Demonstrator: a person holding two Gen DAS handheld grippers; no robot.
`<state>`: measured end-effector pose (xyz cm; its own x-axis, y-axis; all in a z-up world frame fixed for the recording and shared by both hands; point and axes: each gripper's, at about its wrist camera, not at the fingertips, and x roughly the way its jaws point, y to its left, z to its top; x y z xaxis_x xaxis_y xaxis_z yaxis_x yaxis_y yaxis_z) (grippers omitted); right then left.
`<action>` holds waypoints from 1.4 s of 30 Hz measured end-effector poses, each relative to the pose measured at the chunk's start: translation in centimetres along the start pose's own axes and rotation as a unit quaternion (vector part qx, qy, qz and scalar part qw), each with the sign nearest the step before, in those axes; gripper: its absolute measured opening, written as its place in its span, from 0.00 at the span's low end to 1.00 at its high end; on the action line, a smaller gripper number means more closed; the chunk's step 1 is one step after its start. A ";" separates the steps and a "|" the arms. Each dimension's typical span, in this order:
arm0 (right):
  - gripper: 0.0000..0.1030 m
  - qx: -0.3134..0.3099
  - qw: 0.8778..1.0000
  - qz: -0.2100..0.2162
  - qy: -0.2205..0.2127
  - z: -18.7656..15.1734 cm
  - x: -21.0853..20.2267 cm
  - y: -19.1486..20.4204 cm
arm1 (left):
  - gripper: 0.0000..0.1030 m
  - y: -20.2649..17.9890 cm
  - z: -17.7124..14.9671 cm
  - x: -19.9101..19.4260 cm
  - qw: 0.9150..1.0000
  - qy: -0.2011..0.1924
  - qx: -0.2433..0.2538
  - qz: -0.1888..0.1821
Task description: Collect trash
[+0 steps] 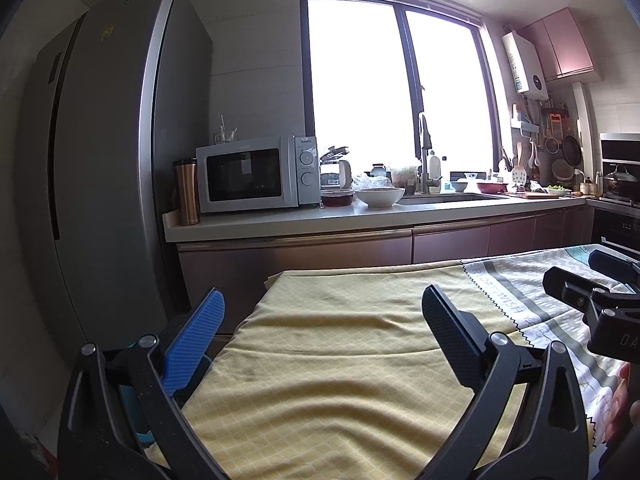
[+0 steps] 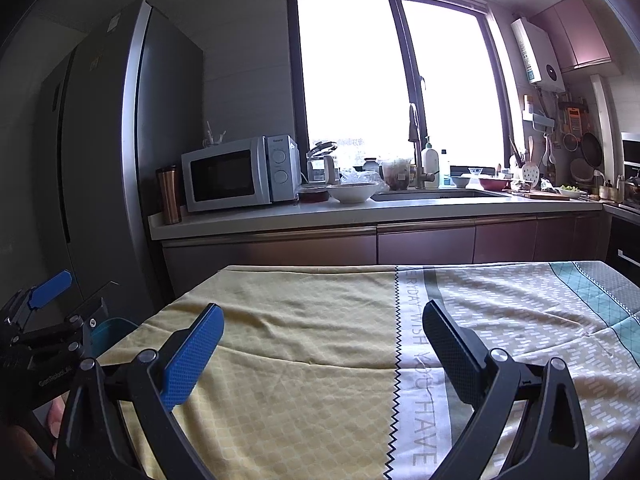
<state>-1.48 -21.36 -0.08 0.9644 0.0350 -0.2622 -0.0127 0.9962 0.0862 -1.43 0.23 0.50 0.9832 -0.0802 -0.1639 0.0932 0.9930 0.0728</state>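
My left gripper is open and empty, held above the yellow part of the tablecloth near the table's left end. My right gripper is open and empty above the cloth, where the yellow part meets a white lettered band. The right gripper also shows at the right edge of the left wrist view, and the left gripper at the left edge of the right wrist view. No trash shows on the cloth. A teal bin stands beside the table's left edge, mostly hidden.
A tall grey fridge stands at the left. Beyond the table a kitchen counter carries a microwave, a copper tumbler, a white bowl and a sink under a bright window. An oven is at the right.
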 end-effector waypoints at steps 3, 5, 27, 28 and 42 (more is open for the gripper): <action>0.93 0.001 1.000 0.000 -0.001 0.0 -0.1 0.0 | 0.95 0.0 0.0 0.0 1.000 0.000 0.000 0.000; 0.93 -0.001 1.000 -0.003 -0.002 0.0 -0.1 0.0 | 0.95 0.0 0.0 0.0 1.000 -0.001 0.000 0.001; 0.93 -0.002 1.000 0.000 -0.003 0.1 -0.2 0.1 | 0.95 0.3 0.2 -0.3 1.000 -0.001 -0.003 0.004; 0.93 -0.001 1.000 0.000 -0.003 0.1 -0.2 0.1 | 0.95 0.3 0.2 -0.3 1.000 -0.001 -0.002 0.004; 0.93 0.001 1.000 0.001 -0.003 0.0 -0.1 0.2 | 0.95 0.4 0.1 -0.3 1.000 -0.002 -0.004 0.007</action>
<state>-1.59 -21.17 -0.06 0.9658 0.0373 -0.2568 -0.0147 0.9959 0.0893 -1.66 0.68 0.71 0.9850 -0.0669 -0.1593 0.0785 0.9946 0.0679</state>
